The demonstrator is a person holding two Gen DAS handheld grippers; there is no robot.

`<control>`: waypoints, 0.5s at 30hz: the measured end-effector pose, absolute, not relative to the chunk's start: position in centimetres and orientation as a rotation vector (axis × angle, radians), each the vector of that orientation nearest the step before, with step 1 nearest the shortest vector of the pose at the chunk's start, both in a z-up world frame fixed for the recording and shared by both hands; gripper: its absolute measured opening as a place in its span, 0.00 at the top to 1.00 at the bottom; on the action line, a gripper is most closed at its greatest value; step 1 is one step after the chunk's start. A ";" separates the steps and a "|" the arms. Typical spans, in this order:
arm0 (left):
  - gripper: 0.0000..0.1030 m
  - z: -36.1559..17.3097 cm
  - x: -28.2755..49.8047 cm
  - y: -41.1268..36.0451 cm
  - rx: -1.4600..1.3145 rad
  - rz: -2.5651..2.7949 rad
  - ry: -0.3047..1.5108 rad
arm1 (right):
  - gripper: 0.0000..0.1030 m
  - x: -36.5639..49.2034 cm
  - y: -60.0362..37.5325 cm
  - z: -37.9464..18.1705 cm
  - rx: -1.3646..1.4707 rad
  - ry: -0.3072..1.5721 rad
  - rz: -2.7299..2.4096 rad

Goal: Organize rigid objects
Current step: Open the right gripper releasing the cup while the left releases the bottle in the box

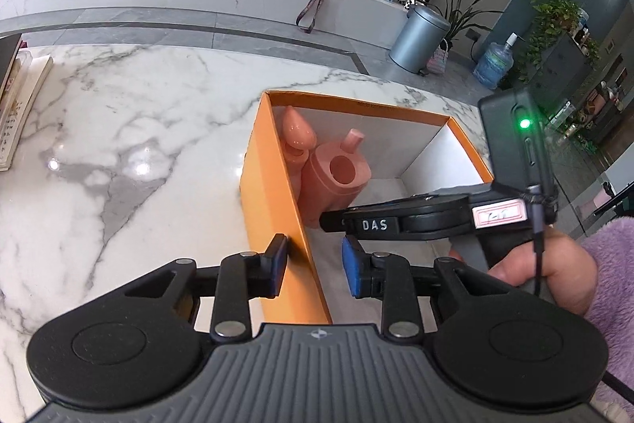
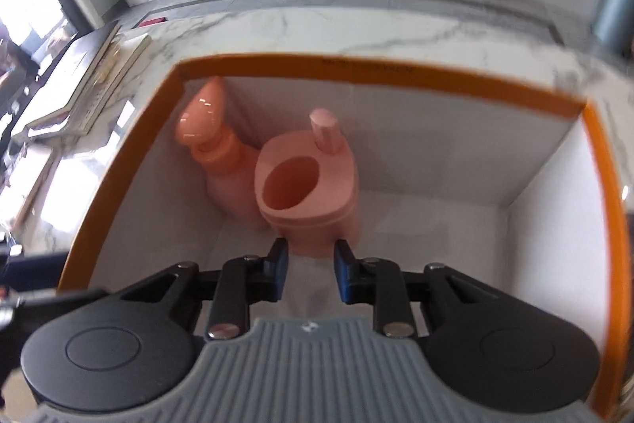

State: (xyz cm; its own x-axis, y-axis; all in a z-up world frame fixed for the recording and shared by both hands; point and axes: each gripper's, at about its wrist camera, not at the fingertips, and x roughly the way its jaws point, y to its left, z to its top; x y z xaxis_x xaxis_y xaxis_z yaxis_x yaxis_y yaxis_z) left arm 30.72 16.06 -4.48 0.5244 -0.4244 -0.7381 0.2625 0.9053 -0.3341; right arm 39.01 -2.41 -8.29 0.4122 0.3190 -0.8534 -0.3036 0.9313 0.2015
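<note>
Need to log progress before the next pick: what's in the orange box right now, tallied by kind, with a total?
Pink bottle with a teardrop cap, leaning in the far left corner of the orange box: 1
Pink container with a round opening and a small peg on top, upright beside it: 1
Total: 2

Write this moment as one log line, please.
left gripper: astride box wall | right gripper: in box, empty | two pink containers: inside
</note>
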 end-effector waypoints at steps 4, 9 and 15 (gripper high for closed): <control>0.70 -4.6 30.5 16.2 -0.192 -0.418 0.927 | 0.72 38.2 -2.1 -8.4 0.002 1.074 0.403; 0.72 -4.6 30.5 16.1 -0.176 -0.414 0.923 | 0.74 38.0 -0.8 -8.5 0.039 1.102 0.435; 0.75 -4.7 30.6 16.5 -0.188 -0.422 0.926 | 0.76 39.1 -1.0 -10.0 0.258 1.146 0.314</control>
